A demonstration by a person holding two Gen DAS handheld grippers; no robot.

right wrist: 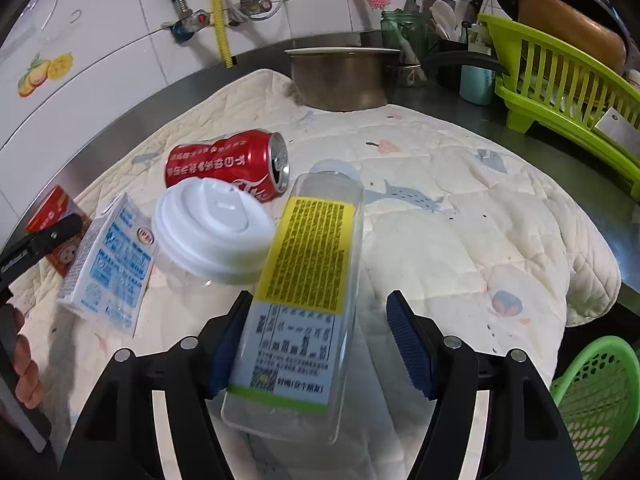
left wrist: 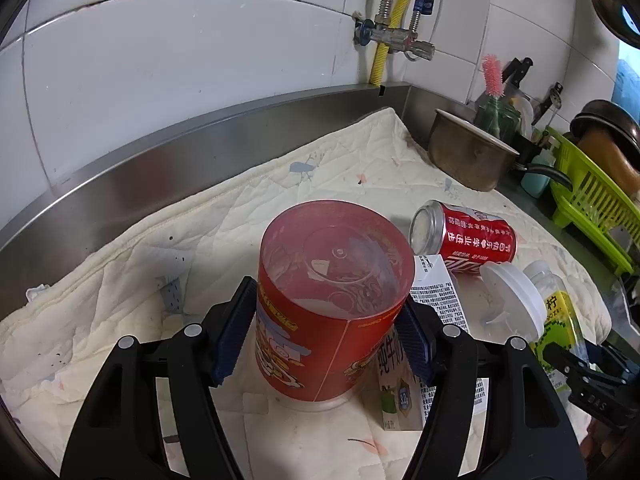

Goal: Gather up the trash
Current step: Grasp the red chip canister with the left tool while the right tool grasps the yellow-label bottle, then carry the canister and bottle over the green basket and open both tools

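Standing upright on the quilted cloth [left wrist: 120, 312] that covers the counter [right wrist: 580, 168], the red tub [left wrist: 328, 320] has its long axis vertical and its open mouth facing up; the left gripper [left wrist: 320, 340] has its blue pads against both sides of it, clamped on its wall. Just right of the tub, partly behind it, lies a milk carton [left wrist: 436, 300], flat on the cloth. Beyond that a red can [left wrist: 472, 236] lies on its side, base toward the left wrist camera, long axis running left to right. A white lid [right wrist: 216, 228] rests between the can and the carton, touching the clear bottle [right wrist: 304, 300].

That bottle lies on its side, cap end pointing away toward the far wall, base nearest the right gripper [right wrist: 320, 344]. The right gripper's jaws stand apart around the bottle's lower half: the left pad is at its side, the right pad clearly off it with a gap.

A metal pot [right wrist: 340, 80] sits at the cloth's far edge, a green dish rack [right wrist: 560, 92] to the right, a green basket [right wrist: 600, 400] below the counter edge.
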